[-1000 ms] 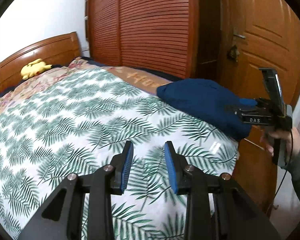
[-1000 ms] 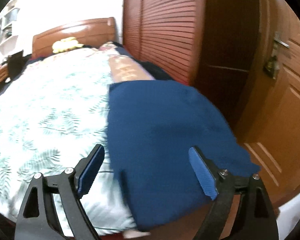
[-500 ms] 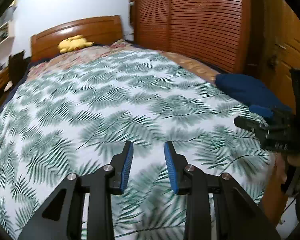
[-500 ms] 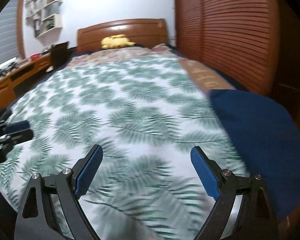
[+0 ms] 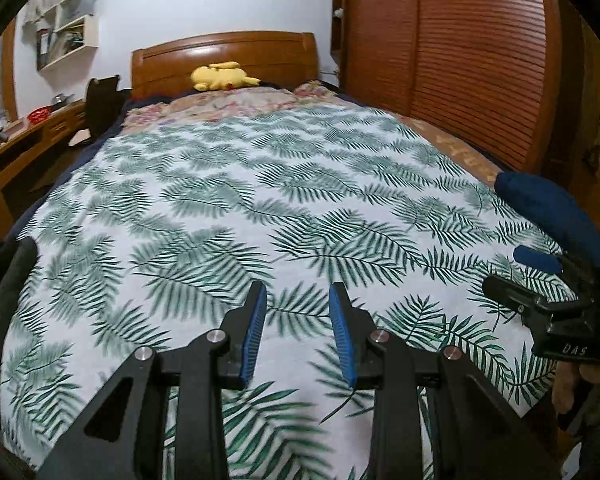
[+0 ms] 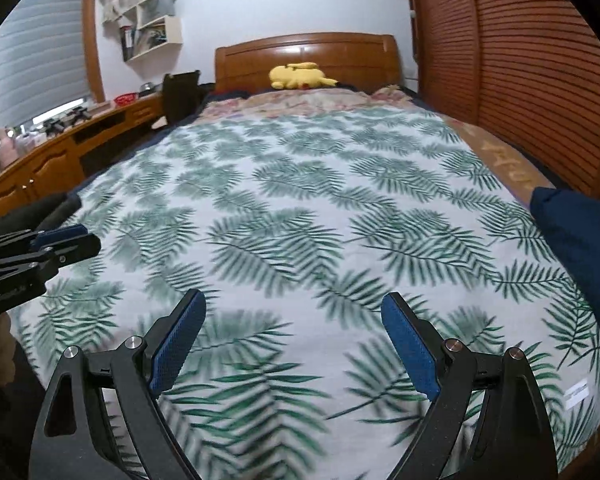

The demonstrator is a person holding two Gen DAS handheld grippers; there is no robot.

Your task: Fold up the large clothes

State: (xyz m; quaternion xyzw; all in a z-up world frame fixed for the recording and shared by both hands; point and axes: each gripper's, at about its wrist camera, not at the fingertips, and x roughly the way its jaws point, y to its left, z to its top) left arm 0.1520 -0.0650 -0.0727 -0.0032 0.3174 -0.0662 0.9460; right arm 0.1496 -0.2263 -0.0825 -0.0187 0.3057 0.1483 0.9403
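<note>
Bedroom in view, and a wide bed (image 5: 228,184) under a palm-leaf cover fills both frames; the task's thing, a folded navy garment (image 5: 548,208), lies at the right edge of the bed, mid-right in the left wrist view and hard against the right border in the right wrist view (image 6: 584,248); neither gripper touches it; the left gripper (image 5: 298,320) hovers over the leaf print at lower centre, jaws parted a little with nothing between them; the right gripper (image 6: 294,332) hangs over the same cover, jaws spread wide and empty; each one shows in the other's frame, the right at the right edge, near the garment, the left at the left edge; further out, a yellow plush toy (image 5: 222,76) rests against the wooden headboard (image 5: 220,54), top centre; slatted wardrobe doors (image 5: 468,60) stand at upper right, wall shelves (image 6: 148,16) at upper left, a wooden desk (image 6: 60,152) along the left side.
</note>
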